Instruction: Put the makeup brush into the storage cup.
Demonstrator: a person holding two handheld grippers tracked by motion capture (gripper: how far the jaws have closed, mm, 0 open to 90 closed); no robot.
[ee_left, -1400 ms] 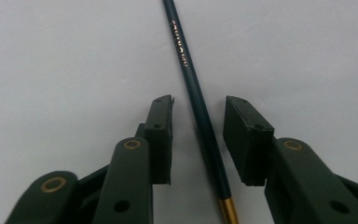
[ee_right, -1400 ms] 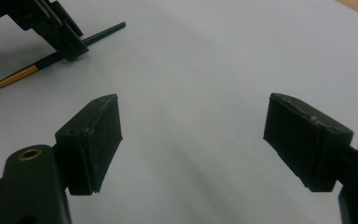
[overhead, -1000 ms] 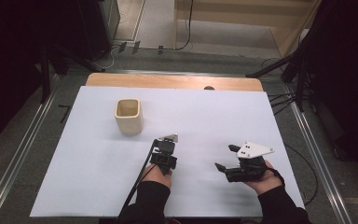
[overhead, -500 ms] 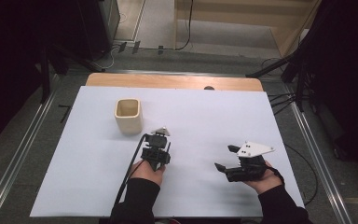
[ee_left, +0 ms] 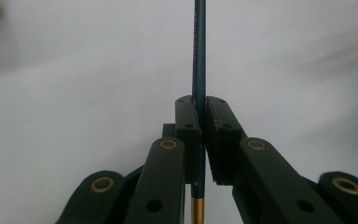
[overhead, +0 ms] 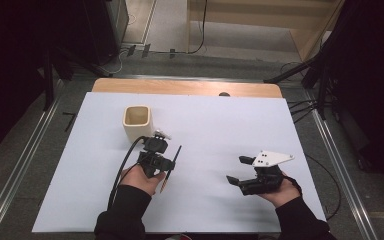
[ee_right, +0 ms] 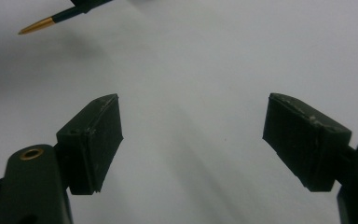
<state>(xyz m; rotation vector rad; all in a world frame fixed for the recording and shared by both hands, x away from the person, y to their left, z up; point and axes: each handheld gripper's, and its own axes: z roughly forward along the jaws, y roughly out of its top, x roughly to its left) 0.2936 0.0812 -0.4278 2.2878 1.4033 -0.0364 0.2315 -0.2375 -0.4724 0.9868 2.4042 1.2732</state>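
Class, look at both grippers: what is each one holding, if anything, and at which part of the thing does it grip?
The left gripper is shut on a dark teal pencil, clamped along its shaft, nearer the gold end. The right gripper stands open and holds nothing.

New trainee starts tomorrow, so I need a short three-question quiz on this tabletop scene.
1. True or false: the left gripper holds a pencil.
2. The right gripper has its jaws: A) shut, B) open with nothing between them, C) clamped on the cup.
3. What stands on the white sheet beyond the left gripper?

Key: 1 true; 2 B; 3 a cream cup, upright.
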